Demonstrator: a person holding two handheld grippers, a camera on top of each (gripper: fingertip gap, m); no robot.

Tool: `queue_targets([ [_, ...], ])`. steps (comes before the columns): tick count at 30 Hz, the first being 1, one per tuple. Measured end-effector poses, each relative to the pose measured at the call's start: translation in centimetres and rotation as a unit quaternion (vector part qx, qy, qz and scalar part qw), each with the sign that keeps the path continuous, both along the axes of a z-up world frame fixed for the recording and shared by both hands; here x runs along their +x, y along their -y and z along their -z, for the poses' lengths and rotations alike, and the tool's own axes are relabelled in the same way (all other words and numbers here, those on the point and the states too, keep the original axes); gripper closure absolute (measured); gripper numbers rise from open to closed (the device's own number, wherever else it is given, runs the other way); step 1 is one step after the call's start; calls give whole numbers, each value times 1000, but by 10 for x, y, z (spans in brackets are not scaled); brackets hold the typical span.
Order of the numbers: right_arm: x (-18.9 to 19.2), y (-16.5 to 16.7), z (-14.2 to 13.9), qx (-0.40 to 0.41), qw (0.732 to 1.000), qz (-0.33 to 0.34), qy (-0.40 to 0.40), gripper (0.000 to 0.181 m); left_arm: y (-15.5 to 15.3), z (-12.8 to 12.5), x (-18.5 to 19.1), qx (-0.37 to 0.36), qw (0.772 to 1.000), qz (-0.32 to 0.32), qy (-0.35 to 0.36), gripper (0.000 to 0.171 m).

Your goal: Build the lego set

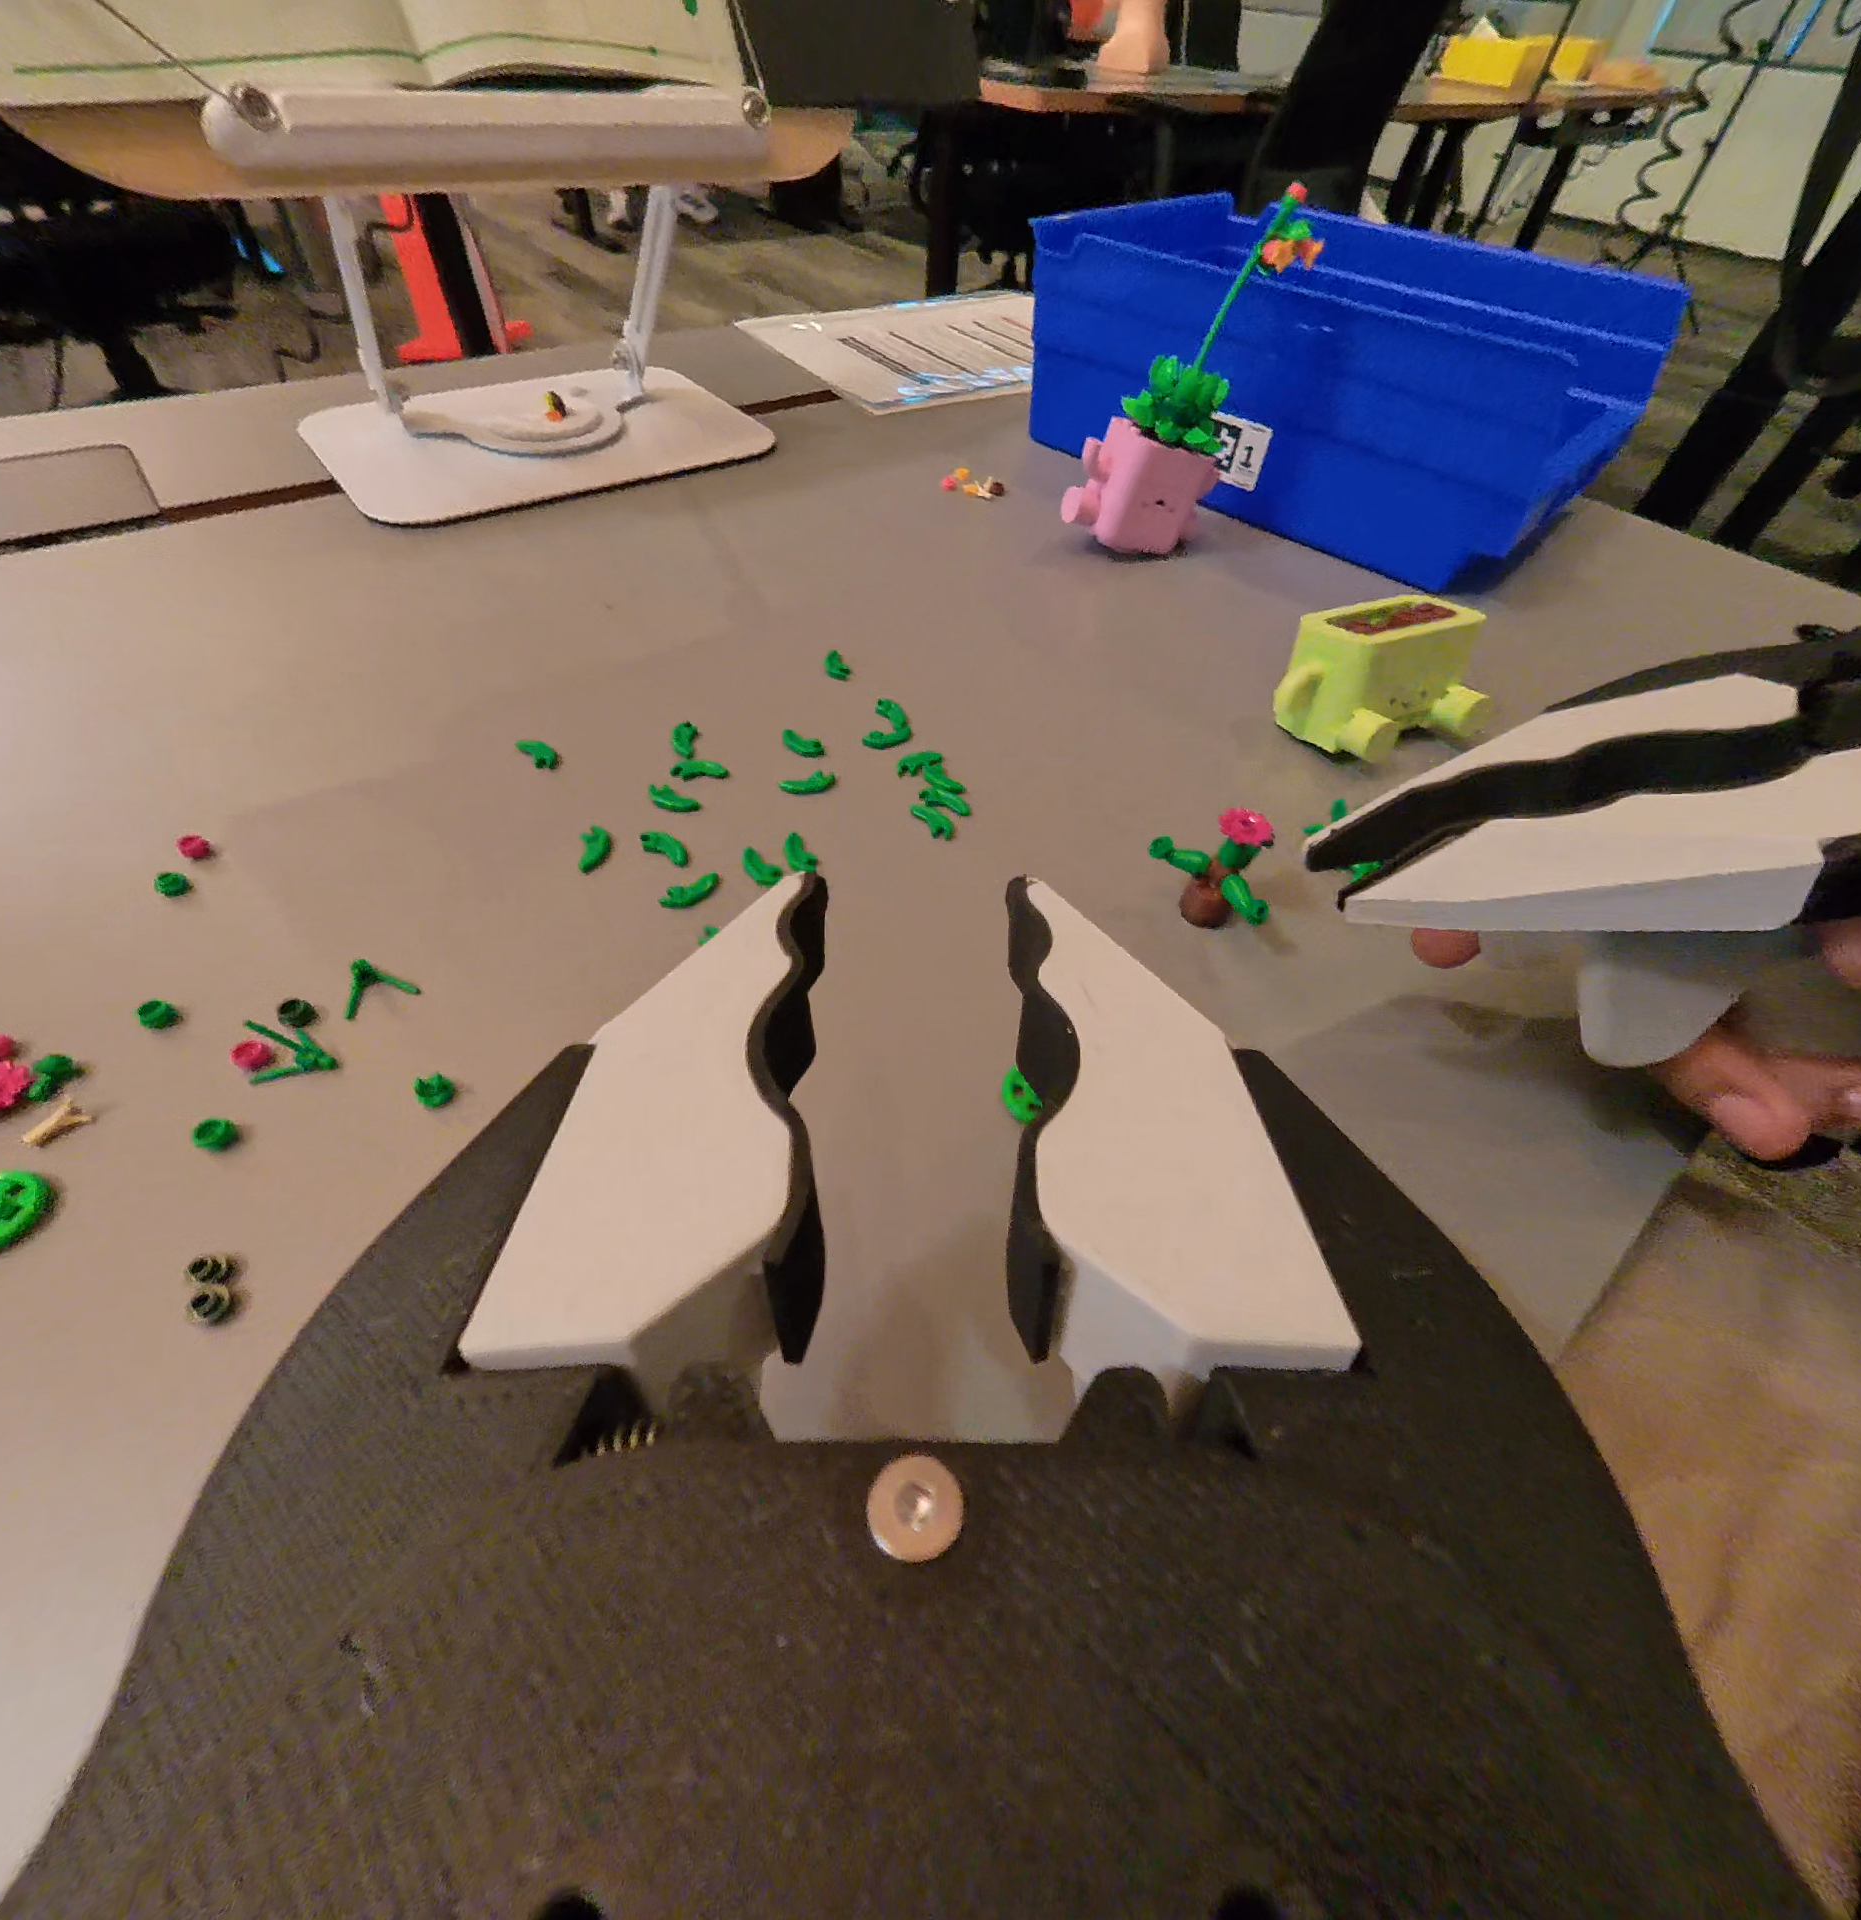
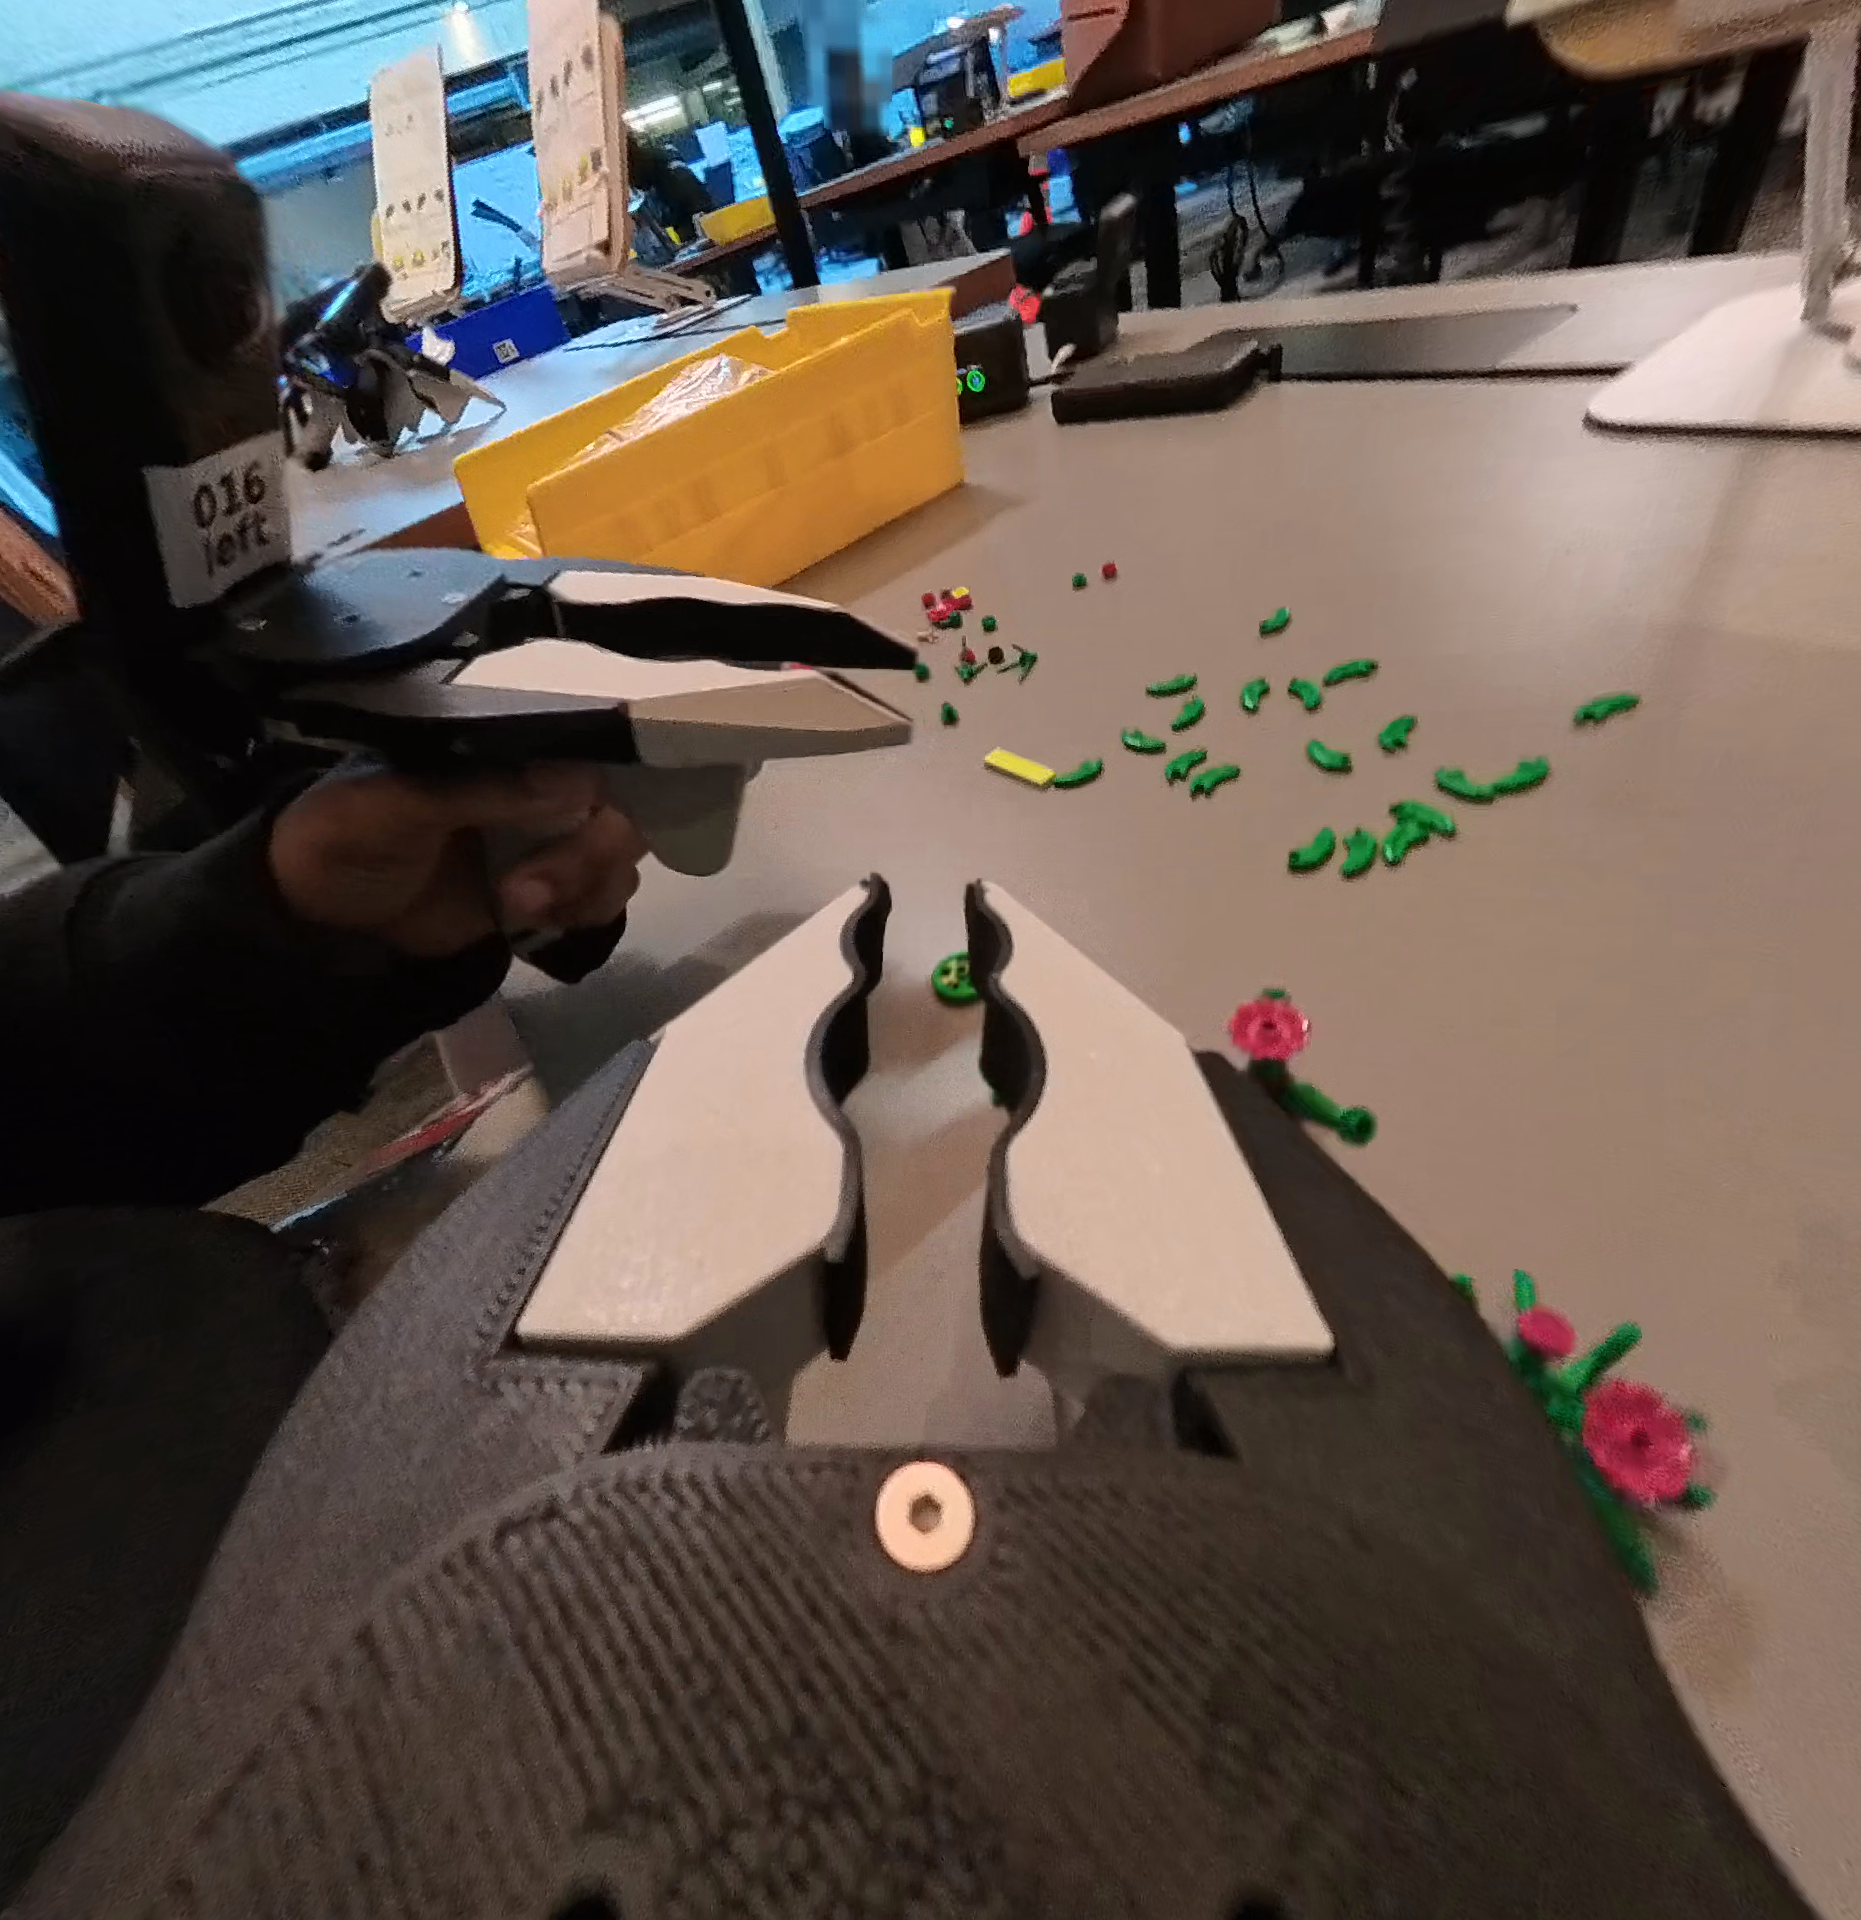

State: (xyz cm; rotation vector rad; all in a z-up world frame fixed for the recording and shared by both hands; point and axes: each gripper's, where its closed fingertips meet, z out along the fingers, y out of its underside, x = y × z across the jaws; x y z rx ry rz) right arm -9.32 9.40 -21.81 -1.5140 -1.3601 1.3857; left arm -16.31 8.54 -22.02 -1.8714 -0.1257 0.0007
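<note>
Beside the blue plastic bin (image 1: 1425, 343), a pink brick pot (image 1: 1144, 494) already bears its leafy stalk; near it a lime-green brick pot (image 1: 1373, 675) stands unplanted. Many curved green leaf pieces (image 1: 801, 779) lie loose. Left gripper (image 1: 915, 904) and right gripper (image 2: 926, 904) both gape, empty. Judged half-built.

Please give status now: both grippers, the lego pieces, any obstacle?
Left gripper open, empty. Right gripper open, empty, above a small green round piece. Green leaf pieces loose on table. Nothing in the way.
</note>
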Motion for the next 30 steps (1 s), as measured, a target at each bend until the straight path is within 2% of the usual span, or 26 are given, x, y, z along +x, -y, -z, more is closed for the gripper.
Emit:
queue_targets([
  [4, 6, 0, 12, 5, 999, 25, 25, 166, 7, 11, 11, -21, 1000, 14, 12, 140],
  [11, 10, 10, 52, 69, 989, -4, 133, 155, 7, 18, 13, -36, 997, 29, 54, 136],
  [14, 6, 15, 47, 63, 989, -20, 130, 159, 7, 20, 3, -44, 997, 27, 54, 136],
  [16, 3, 24, 46, 15, 992, -47, 120, 167, 7, 16, -15, -35, 999, 2, 33, 140],
  [19, 5, 22, 51, -26, 990, -48, 133, 150, 3, 17, -33, -37, 999, -10, 34, 142],
  [21, 7, 11, 47, -34, 992, -26, 119, 151, -4, 18, -37, -38, 998, 1, 43, 142],
  [26, 10, 10, 49, -22, 992, -24, 122, 156, -23, 13, -34, -22, 998, 28, 52, 142],
  [30, 10, 12, 47, -3, 993, -23, 114, 155, -29, 10, -27, -20, 999, 37, 26, 143],
])
